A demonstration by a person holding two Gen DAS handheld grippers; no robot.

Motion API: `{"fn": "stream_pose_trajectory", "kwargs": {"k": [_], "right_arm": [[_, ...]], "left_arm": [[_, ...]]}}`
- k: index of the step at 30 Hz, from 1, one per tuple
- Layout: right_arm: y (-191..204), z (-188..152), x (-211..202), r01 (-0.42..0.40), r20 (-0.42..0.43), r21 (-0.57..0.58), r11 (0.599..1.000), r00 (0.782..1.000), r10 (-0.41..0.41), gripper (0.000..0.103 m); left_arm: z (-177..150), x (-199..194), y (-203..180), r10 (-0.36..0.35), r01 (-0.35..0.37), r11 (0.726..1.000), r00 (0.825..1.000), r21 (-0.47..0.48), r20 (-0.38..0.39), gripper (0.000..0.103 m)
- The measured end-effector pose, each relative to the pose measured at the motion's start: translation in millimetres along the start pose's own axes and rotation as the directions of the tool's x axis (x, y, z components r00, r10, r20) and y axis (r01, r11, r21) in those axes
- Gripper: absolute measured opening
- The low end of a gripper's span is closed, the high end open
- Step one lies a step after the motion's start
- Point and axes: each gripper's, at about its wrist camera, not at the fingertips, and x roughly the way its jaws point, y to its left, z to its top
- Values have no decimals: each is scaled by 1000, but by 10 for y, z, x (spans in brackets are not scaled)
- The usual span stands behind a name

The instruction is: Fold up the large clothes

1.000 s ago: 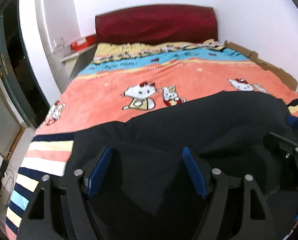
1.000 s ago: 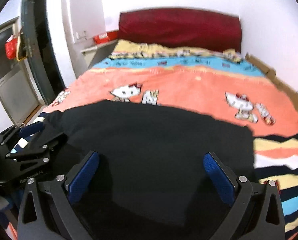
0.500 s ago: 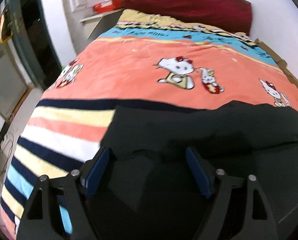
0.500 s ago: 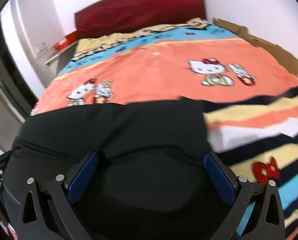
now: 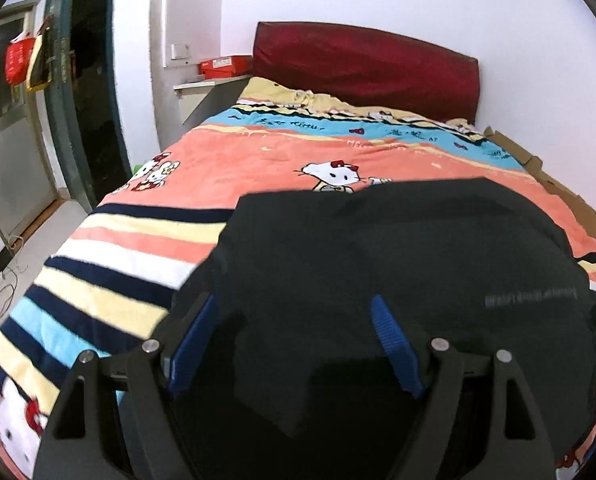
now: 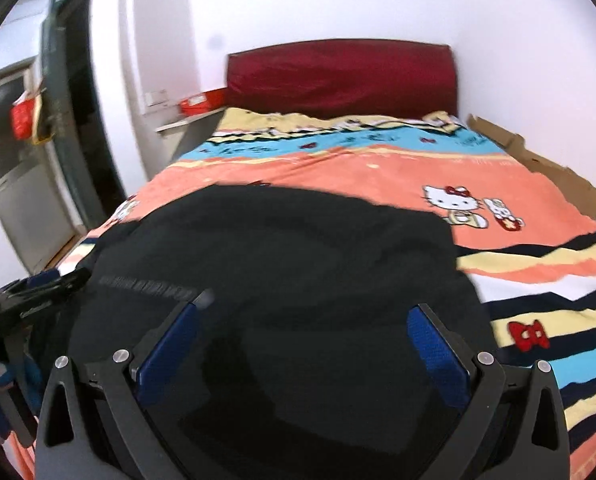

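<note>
A large black garment [image 5: 398, 256] lies spread on the near part of the bed, with a grey line of print near one edge; it also shows in the right wrist view [image 6: 282, 264]. My left gripper [image 5: 294, 336] is open, its blue-padded fingers [image 5: 394, 344] just above the cloth near the garment's left side. My right gripper [image 6: 302, 336] is open wide over the garment's right part, with blue pads [image 6: 438, 348] on both fingers. Neither holds cloth. The left gripper is seen at the left edge of the right wrist view [image 6: 34, 300].
The bed has a Hello Kitty blanket [image 5: 258, 160] in orange, blue and stripes, and a dark red headboard [image 5: 362, 68]. A shelf with a red box [image 5: 222, 65] stands left of it. Cardboard [image 5: 558, 192] lines the right edge. A doorway [image 5: 94, 92] is at left.
Both wrist views have swung: the left gripper turned back up toward the headboard, the right gripper swung left. The black garment fills more of both views. Both grippers stay open.
</note>
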Motion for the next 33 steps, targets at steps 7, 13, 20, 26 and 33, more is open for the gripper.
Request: {"fn": "stream_pose_trajectory", "kwargs": {"k": [7, 13, 20, 26, 33], "right_arm": [[-178, -321, 247, -40, -59, 2, 999, 997, 40, 102], [-387, -415, 209, -19, -62, -12, 1000, 998, 18, 102], [-443, -416, -18, 72, -62, 7, 997, 996, -71, 102], [-301, -526, -125, 11, -43, -13, 1000, 999, -12, 102], [-556, -597, -66, 38, -49, 37, 999, 998, -37, 102]], "left_arm": [[-231, 51, -84, 49, -51, 997, 998, 64, 37, 79], [-273, 56, -92, 44, -47, 996, 998, 74, 34, 79], [-310, -141, -58, 57, -61, 995, 997, 80, 55, 79], [-402, -240, -51, 36, -40, 997, 998, 62, 58, 79], [-465, -247, -11, 42, -44, 998, 998, 49, 57, 79]]}}
